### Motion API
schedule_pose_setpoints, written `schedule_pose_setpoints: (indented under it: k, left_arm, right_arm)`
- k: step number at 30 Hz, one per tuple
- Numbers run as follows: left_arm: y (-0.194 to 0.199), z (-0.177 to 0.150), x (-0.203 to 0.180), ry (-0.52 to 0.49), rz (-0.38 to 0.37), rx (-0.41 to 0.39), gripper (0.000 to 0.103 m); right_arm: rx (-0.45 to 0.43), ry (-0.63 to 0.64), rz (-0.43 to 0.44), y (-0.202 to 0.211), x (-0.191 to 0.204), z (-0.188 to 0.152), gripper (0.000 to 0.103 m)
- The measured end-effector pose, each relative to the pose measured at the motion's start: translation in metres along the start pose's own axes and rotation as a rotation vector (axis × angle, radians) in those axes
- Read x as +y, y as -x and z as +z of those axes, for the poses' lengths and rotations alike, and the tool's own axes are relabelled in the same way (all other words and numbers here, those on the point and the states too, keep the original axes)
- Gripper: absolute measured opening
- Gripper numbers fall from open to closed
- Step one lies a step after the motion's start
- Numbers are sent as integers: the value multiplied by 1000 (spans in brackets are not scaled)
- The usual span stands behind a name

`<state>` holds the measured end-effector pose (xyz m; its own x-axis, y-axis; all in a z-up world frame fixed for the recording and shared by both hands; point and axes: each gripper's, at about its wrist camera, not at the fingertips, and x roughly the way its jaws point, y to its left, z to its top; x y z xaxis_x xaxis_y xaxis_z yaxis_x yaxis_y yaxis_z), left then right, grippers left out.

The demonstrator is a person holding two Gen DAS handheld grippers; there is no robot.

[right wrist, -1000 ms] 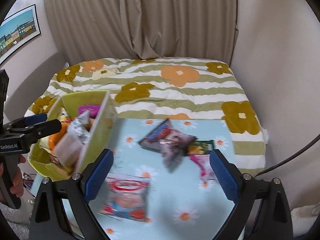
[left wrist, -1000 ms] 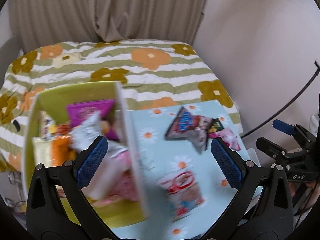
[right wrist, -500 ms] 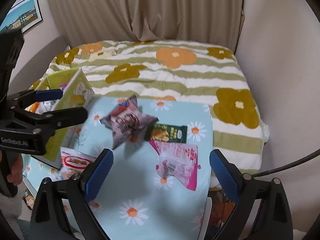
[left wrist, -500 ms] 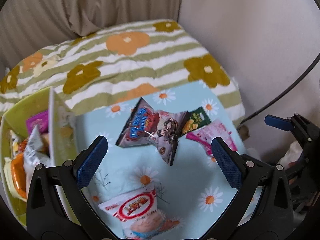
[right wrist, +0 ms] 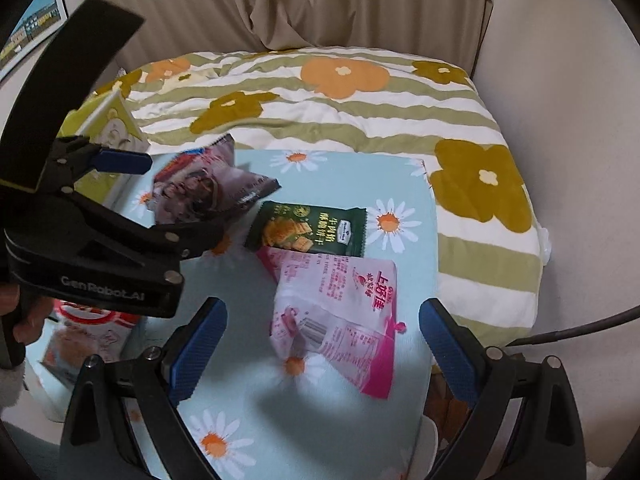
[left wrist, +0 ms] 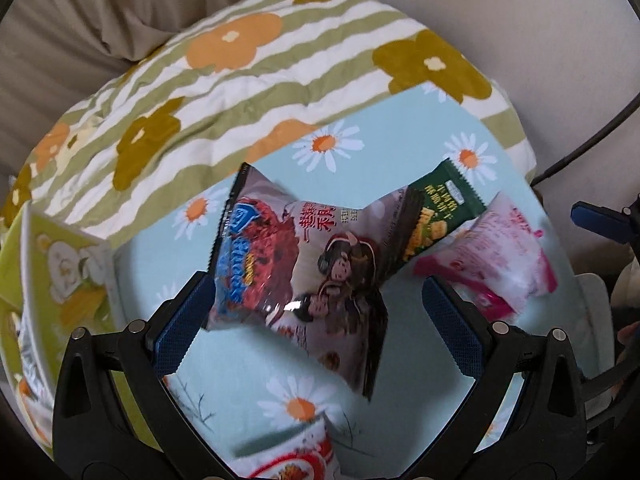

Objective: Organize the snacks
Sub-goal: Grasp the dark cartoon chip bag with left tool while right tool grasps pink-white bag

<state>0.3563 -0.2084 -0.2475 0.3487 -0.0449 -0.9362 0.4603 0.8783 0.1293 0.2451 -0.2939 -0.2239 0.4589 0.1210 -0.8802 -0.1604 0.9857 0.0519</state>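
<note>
My left gripper (left wrist: 316, 320) wide, empty, over maroon bag (left wrist: 304, 264) | right gripper (right wrist: 320, 344) wide, empty, over pink bag (right wrist: 340, 312) | risk: green pack (right wrist: 308, 230), touching both, may drag along.

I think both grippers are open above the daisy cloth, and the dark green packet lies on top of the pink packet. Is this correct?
Not fully. The right wrist view shows the reverse: the pink packet overlaps the lower edge of the dark green packet, so pink lies on top. The rest holds: the left gripper and right gripper are both open above the daisy cloth.
</note>
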Motion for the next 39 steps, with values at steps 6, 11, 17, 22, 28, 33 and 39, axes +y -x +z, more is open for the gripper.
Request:
schedule_pose_setpoints:
  k: [6, 11, 17, 22, 28, 33, 39]
  left_arm:
    - [-21, 7, 4, -16, 27, 25, 101]
    - [-27, 11, 9, -35, 35, 30, 82]
    - [-25, 11, 15, -45, 10, 25, 72]
    - [-20, 6, 22, -15, -27, 38, 70]
    - [-7, -7, 29, 26, -46, 35, 70]
    - [-3, -18, 30, 46, -48, 37, 70]
    - [2, -28, 28, 67, -44, 32, 70]
  right_arm:
    - [0, -3, -17, -16, 1, 1, 96]
    - [7, -7, -35, -25, 2, 2, 96]
    - [17, -20, -42, -31, 5, 2, 96]
    - [20, -33, -49, -34, 3, 5, 96]
    - [32, -43, -38, -40, 1, 5, 96]
    - [48, -41, -42, -50, 1, 3, 92]
    - [46, -17, -75, -51, 0, 1, 68]
